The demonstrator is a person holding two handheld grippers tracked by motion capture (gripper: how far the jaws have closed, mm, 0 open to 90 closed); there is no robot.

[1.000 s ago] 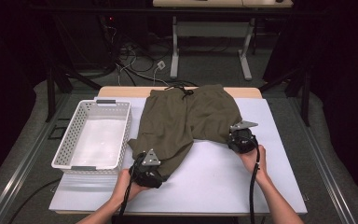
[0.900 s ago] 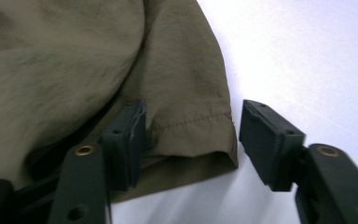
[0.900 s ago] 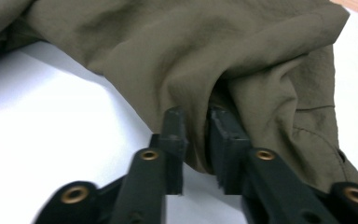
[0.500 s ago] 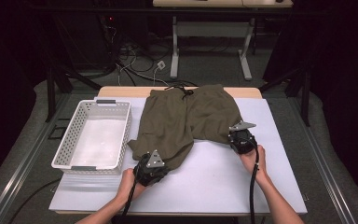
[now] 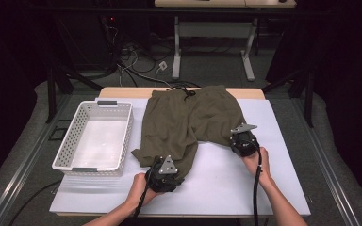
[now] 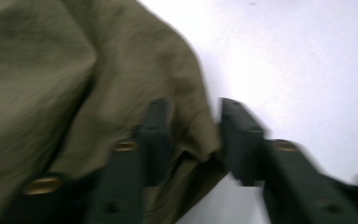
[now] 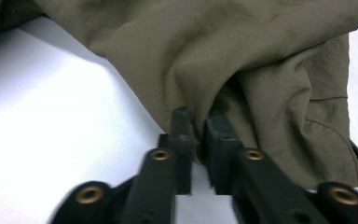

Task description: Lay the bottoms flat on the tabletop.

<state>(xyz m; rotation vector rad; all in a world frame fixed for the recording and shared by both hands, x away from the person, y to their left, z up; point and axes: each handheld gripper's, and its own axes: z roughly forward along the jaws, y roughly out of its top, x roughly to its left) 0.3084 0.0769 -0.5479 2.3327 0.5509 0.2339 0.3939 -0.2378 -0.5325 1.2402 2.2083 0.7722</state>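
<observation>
Olive-green shorts (image 5: 188,117) lie spread on the white table (image 5: 226,188), waistband at the far side. My left gripper (image 5: 168,165) is at the hem of the near-left leg. In the left gripper view its jaws (image 6: 193,126) stand apart, having just been opening, with a loose bunch of the shorts (image 6: 74,84) between them. My right gripper (image 5: 239,135) is at the hem of the right leg. In the right gripper view its jaws (image 7: 198,123) have just eased slightly but still pinch a thin fold of the shorts (image 7: 223,60).
A white perforated basket (image 5: 66,147) stands at the table's left, close to the shorts' left leg. Bare white tabletop lies in front of the shorts and to their right. Beyond the table are desk legs and cables on a dark floor.
The left gripper has slid to the right along the left leg's hem. The right gripper has stayed at the right leg's hem.
</observation>
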